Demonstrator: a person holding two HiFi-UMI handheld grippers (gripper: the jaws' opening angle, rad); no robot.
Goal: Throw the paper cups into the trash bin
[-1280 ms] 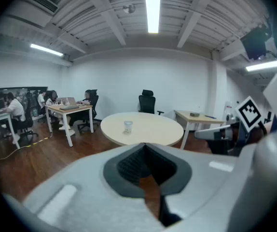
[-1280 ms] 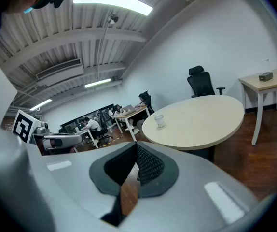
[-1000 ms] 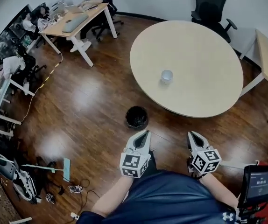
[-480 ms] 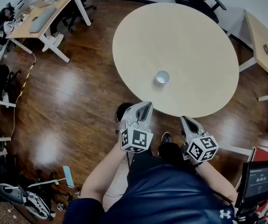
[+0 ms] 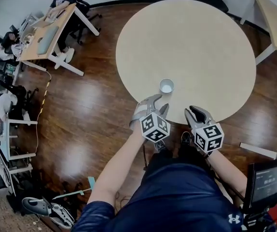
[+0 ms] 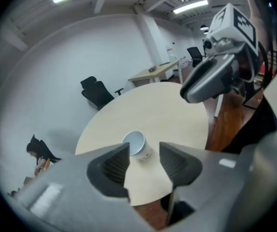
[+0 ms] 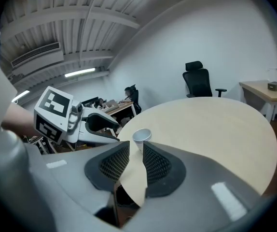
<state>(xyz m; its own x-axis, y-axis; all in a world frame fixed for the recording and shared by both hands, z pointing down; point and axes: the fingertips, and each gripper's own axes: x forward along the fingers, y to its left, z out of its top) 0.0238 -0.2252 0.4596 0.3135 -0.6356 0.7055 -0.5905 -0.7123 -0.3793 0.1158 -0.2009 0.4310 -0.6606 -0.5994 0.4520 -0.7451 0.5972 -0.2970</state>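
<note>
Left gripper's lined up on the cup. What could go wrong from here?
1. The cup stands upright and looks empty on the table, just ahead of the left gripper, whose fingers are opening and not touching it. A fingertip clipping it could tip it or shove it away.
2. It looks like thin paper: a hard squeeze may crush it.
3. The bin shows in no view, so the carry starts blind.

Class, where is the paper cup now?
Head view: the paper cup stands upright on the round table, near its nearest edge, left of centre.
</note>
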